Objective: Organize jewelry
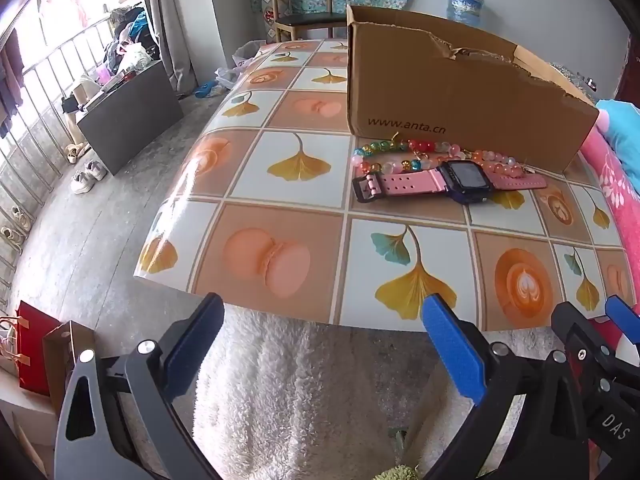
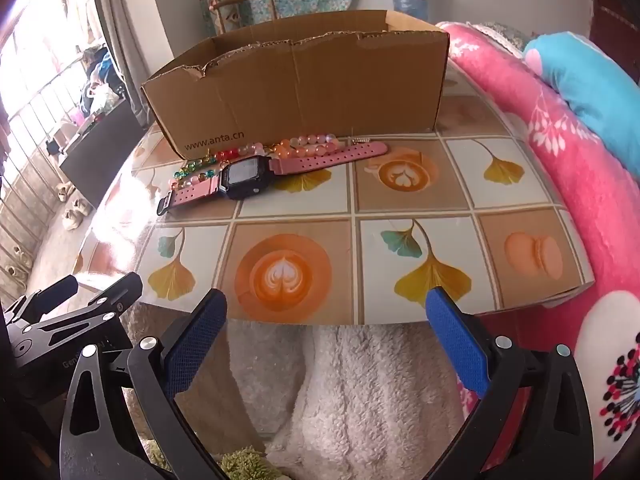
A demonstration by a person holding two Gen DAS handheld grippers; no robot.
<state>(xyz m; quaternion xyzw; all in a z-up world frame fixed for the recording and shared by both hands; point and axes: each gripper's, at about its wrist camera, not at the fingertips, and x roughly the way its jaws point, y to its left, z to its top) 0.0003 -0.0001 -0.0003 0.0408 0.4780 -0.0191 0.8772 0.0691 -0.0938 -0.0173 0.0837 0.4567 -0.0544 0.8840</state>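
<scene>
A watch with a pink strap and dark face [image 1: 466, 181] [image 2: 243, 178] lies flat on the table in front of an open cardboard box [image 1: 460, 96] [image 2: 304, 84]. Strings of coloured beads [image 1: 404, 154] [image 2: 256, 154] lie between the watch and the box, touching the watch. My left gripper [image 1: 322, 312] is open and empty, held off the table's near edge. My right gripper [image 2: 326, 306] is open and empty, also just off the near edge. The right gripper shows at the left wrist view's right edge [image 1: 600, 332].
The table [image 1: 280, 184] [image 2: 400, 200] has a glossy cloth with leaf and coffee prints. A pink and blue blanket [image 2: 560, 128] lies along its right side. A white fluffy garment [image 1: 280, 392] is below the grippers. A chair [image 1: 304, 4] stands behind the table.
</scene>
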